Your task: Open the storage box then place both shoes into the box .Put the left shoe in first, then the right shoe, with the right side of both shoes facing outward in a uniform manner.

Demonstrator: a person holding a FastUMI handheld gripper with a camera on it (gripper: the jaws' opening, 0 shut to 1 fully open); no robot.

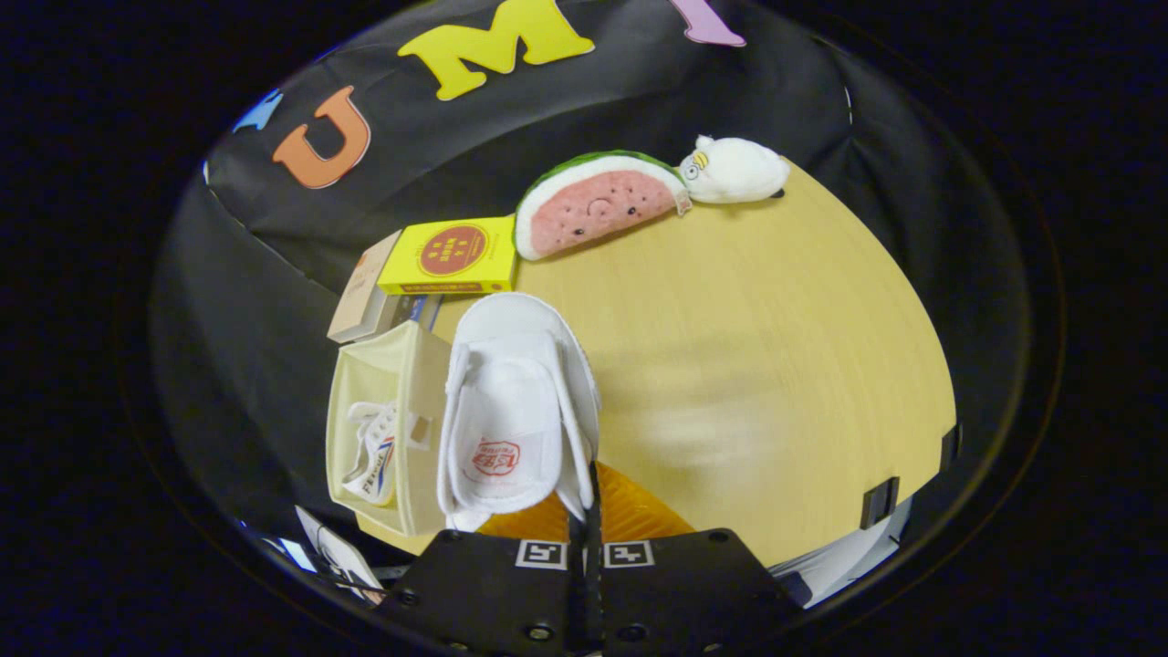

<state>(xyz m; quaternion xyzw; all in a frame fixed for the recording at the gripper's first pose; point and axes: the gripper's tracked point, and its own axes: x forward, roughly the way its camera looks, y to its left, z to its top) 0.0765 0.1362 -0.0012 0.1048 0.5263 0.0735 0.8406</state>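
Gripper (589, 511) pinched shut on white shoe (516, 401) at its rim, held just ahead beside open storage box (401, 365) already holding one shoe (374, 456). Light, soft, floppy probably; stiff heel rim safest.

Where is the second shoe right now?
In the gripper view, the white shoe is pinched in the closed jaws of the gripper, beside the open storage box holding the first shoe.

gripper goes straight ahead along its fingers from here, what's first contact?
The gripper is already shut on the white shoe, so that leads. Beyond its toe, the yellow box on the books looks like first contact, though depth is unclear. The storage box sits just beside the line.
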